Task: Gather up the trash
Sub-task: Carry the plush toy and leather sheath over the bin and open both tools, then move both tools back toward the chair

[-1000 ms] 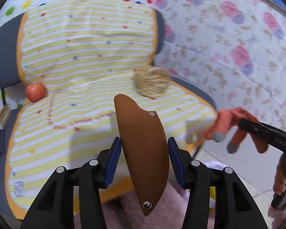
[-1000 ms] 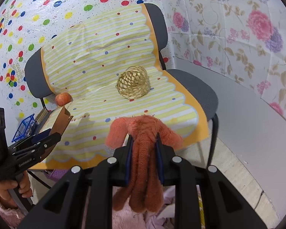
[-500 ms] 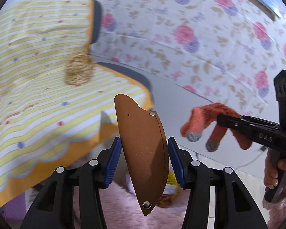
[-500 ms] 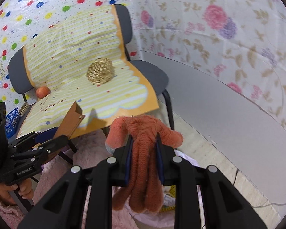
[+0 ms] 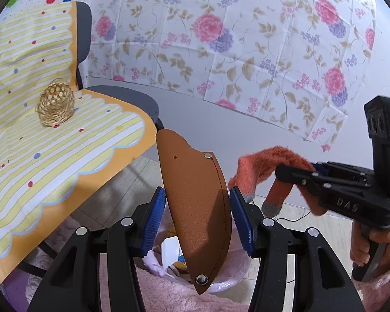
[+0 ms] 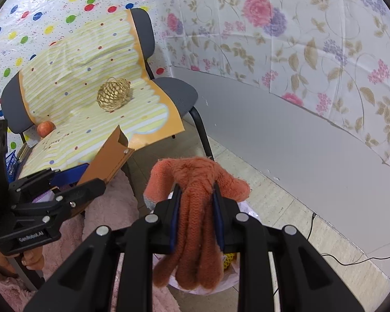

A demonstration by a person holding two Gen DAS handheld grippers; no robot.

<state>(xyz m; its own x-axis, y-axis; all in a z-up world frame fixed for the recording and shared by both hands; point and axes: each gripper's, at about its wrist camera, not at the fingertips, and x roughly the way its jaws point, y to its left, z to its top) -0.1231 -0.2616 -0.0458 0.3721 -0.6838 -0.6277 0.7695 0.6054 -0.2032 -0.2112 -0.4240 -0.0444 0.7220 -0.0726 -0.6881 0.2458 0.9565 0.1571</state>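
Observation:
My left gripper [image 5: 197,208] is shut on a brown leather sheath [image 5: 195,197], held upright above a trash bin lined with a pale pink bag [image 5: 231,278]. The sheath also shows in the right wrist view [image 6: 106,161]. My right gripper [image 6: 196,202] is shut on an orange knitted glove [image 6: 195,182], which hangs over the same bin [image 6: 249,212]. In the left wrist view the glove [image 5: 267,163] and right gripper [image 5: 293,174] are at the right, close beside the sheath.
A grey chair [image 6: 179,91] covered by a yellow striped cloth [image 6: 85,59] stands at the left. On it sit a woven straw ball [image 6: 114,94] and an apple [image 6: 45,128]. A blue basket [image 6: 11,162] is beside the chair. Floral covering lines the wall; a cable lies on the floor.
Both grippers swung right and down, away from the chair seat, to above the bin. The sheath and glove stayed gripped. The two grippers are now closer together.

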